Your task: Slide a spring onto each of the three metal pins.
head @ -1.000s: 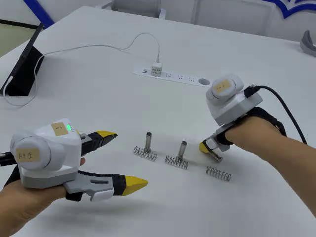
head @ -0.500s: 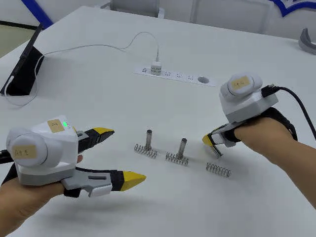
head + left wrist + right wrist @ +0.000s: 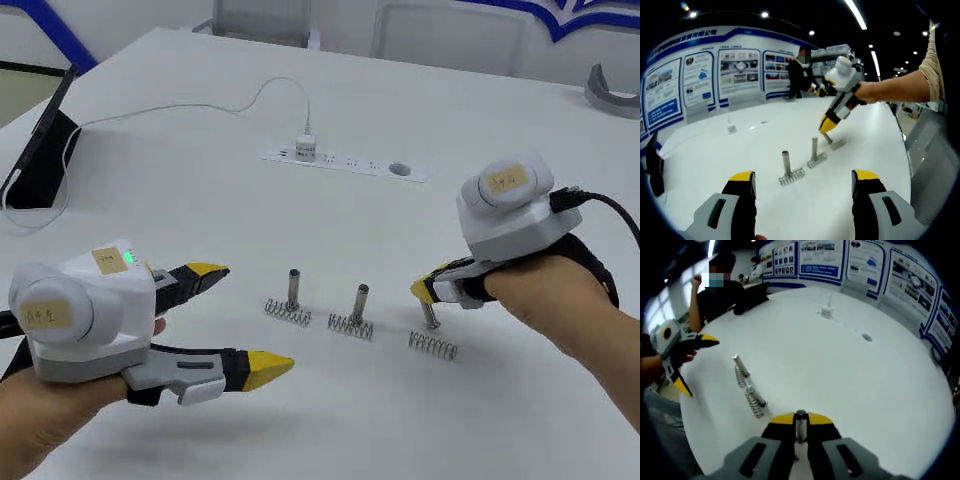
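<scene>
Since a second ago my right claw [image 3: 428, 290], white-bodied with yellow tips, has swung the short grey metal pin [image 3: 430, 316] it carries from a slant to nearly upright. My left claw [image 3: 245, 318] stays low at the near left of the white table [image 3: 200, 180].

The right claw is pinched narrow on the upper part of that pin. In the right gripper view the pin [image 3: 800, 422] stands squeezed between the two yellow tips, its round end dull and shiny. Its foot points down at the table; I cannot tell whether it touches. Just beside the foot, on the side nearer me, a small coiled wire spring [image 3: 433, 346] lies on its side.

To the left stand two more pins of the same kind, the middle pin [image 3: 360, 299] and the left-hand pin [image 3: 294, 285]. Both are upright on the table, plain smooth cylinders, grey and slightly glossy. Each has a spring at its base: the middle spring [image 3: 350, 327] and the left-hand spring [image 3: 288, 312]. They are silvery open coils, lying flat on the table against the pins' feet rather than over them.

My left claw gapes wide and is empty. In the left gripper view its two yellow-capped jaws frame the row of pins from well short of them.

Farther back on the table lies a long white power strip [image 3: 340, 162] with a white plug [image 3: 306, 149] in it.
</scene>
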Demonstrator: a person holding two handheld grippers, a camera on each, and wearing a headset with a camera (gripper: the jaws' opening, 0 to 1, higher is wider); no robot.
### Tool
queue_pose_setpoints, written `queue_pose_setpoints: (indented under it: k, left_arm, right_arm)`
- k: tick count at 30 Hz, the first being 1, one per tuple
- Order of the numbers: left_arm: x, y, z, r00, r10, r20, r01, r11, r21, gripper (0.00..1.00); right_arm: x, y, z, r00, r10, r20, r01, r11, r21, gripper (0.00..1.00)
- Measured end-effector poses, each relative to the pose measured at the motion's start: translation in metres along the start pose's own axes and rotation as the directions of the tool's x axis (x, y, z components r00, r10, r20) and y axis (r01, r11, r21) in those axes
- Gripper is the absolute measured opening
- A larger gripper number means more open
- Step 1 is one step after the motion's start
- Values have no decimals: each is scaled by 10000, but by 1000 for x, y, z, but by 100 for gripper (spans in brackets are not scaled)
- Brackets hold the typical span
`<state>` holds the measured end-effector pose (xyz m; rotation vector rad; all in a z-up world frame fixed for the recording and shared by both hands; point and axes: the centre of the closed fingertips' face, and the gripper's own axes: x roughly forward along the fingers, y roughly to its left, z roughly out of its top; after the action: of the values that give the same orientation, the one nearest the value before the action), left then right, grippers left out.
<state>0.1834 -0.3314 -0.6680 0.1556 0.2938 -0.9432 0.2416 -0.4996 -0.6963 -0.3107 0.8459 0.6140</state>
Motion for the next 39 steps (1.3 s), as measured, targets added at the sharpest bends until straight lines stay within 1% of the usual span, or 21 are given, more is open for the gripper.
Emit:
queue_pose_setpoints:
  k: [3, 7, 16, 23, 27, 39]
  left_arm:
    - [0, 1, 1, 10000, 30, 18, -30, 10000, 32, 80]
    - [-1, 0, 3, 10000, 38, 46, -38, 10000, 64, 80]
    - [-2, -2, 3, 10000, 58, 44, -58, 10000, 64, 80]
    - [-3, -4, 4, 9999, 89, 50, -90, 9999, 70, 80]
    - [-3, -5, 4, 9999, 109, 75, -110, 9999, 45, 80]
    - [-4, -8, 5, 10000, 24, 71, -25, 9999, 101, 80]
  right_arm:
    - [-3, -1, 1, 9997, -29, 240, 27, 10000, 85, 9]
    - [-7, -2, -3, 9995, -27, 316, 19, 9997, 250, 9]
    - [-13, 0, -8, 9985, -1, 540, -21, 9991, 415, 9]
    - [-16, 0, -12, 9983, 4, 582, -23, 9995, 330, 9]
    - [-17, 2, -13, 9984, -7, 572, -1, 9999, 153, 9]
    - [-17, 4, -16, 9981, -11, 611, 14, 10000, -47, 10]
